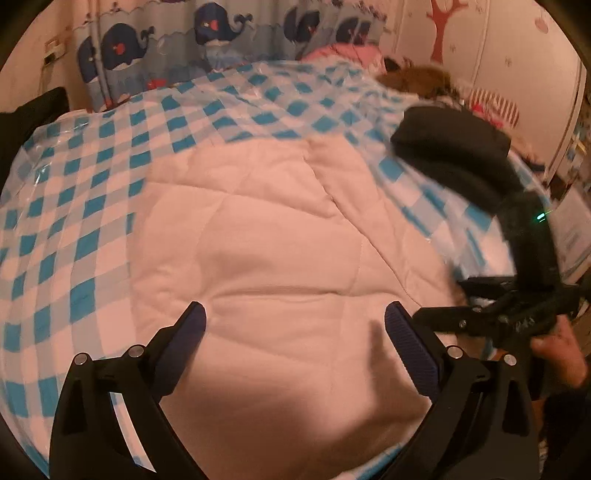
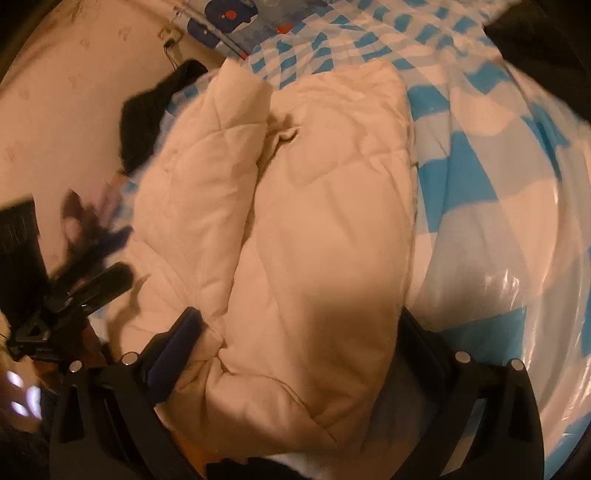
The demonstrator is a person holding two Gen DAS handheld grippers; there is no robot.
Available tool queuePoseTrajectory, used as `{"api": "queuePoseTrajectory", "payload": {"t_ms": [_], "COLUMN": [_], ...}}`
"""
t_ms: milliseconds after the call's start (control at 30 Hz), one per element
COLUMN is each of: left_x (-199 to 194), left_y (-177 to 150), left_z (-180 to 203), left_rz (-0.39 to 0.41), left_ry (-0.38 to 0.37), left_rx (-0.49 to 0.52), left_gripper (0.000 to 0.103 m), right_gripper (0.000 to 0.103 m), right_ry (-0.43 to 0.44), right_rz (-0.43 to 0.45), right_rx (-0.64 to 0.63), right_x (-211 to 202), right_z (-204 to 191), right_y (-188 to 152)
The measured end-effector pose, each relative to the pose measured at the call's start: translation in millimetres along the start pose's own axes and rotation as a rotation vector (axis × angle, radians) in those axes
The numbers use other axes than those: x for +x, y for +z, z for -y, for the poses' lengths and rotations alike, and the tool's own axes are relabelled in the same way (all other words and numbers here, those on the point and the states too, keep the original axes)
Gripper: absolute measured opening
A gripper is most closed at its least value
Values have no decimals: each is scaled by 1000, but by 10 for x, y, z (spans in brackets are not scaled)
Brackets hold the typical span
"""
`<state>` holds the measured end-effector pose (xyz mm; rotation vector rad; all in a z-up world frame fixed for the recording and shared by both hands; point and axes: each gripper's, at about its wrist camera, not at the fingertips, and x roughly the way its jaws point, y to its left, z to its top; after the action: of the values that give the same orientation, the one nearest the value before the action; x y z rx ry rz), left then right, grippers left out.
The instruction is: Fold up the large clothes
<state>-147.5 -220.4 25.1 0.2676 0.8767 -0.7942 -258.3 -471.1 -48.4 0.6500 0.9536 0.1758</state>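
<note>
A cream quilted jacket (image 1: 280, 229) lies spread on a bed under a blue-and-white checked cover (image 1: 74, 192). My left gripper (image 1: 295, 317) hovers over the jacket's near part, open wide, with nothing between its fingers. The right gripper (image 1: 437, 300) shows blurred at the jacket's right edge, with a hand (image 1: 557, 350) holding it. In the right wrist view the jacket (image 2: 317, 206) is folded lengthwise, one side lapped over the other. My right gripper (image 2: 299, 325) stands wide with the near fold bulging between its fingers. Fabric hides the right finger. The left gripper (image 2: 123, 254) is a blur at the left.
A black garment (image 1: 454, 147) lies on the cover to the jacket's right, another (image 2: 147, 110) at the bed's left edge by the wall. Whale-print fabric (image 1: 221, 33), a pink item (image 1: 347, 51) and a brown plush (image 1: 417, 79) crowd the far end.
</note>
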Motion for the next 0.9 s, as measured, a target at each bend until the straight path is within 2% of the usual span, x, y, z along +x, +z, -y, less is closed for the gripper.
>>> {"api": "queuePoseTrajectory", "payload": {"t_ms": [67, 133, 167, 200, 233, 267, 367, 400, 467, 500, 567, 633, 700, 733, 800, 833, 900], "left_x": [-16, 168, 278, 300, 301, 295, 291, 276, 150, 56, -179, -291, -157, -42, 157, 298, 484], "left_y": [-41, -105, -173, -197, -202, -177, -143, -134, -85, -67, -62, -95, -170, -211, -269, -301, -313], "left_z": [-46, -48, 34, 81, 102, 85, 43, 34, -64, -155, -473, -919, -1464, -1639, -1792, -1829, -1762], "left_rz": [20, -27, -20, -2, 0, -10, -27, -32, -29, -12, 61, 93, 44, 16, -18, -41, -67], "left_ry": [-27, -19, 40, 67, 73, 64, 42, 35, -22, -54, -79, -86, -150, -169, -207, -249, -292], "left_rx": [-18, -27, 12, 29, 26, 14, 10, 13, -12, -42, -161, -322, -521, -584, -641, -671, -676], "left_gripper": [94, 94, 95, 95, 95, 95, 95, 95, 95, 95, 95, 95, 95, 95, 95, 95, 95], "right_gripper": [97, 97, 96, 96, 96, 96, 96, 96, 96, 97, 97, 97, 97, 97, 97, 97, 97], "right_ry": [8, -7, -13, -25, -51, -40, -47, -61, -183, -253, -186, -158, -150, -152, -161, -163, -162], "right_rz": [24, 14, -9, -13, 19, 76, 153, 153, 77, 13, 18, 34, 43, 41, 36, 33, 28], "right_rx": [10, -7, 9, 32, 49, 50, 8, -18, -80, -111, -54, -45, -48, -47, -53, -56, -59], "right_x": [-55, -45, -78, -98, -196, -314, -420, -348, 8, 303, 433, 380, 380, 375, 380, 383, 414], "right_z": [40, 37, 48, 80, 65, 23, -233, -317, -396, -342, -162, -59, -39, -35, -10, 6, -21], "right_y": [-73, -105, -80, -41, 34, 144, 465, 548, 685, 714, 696, 633, 625, 628, 587, 580, 603]}}
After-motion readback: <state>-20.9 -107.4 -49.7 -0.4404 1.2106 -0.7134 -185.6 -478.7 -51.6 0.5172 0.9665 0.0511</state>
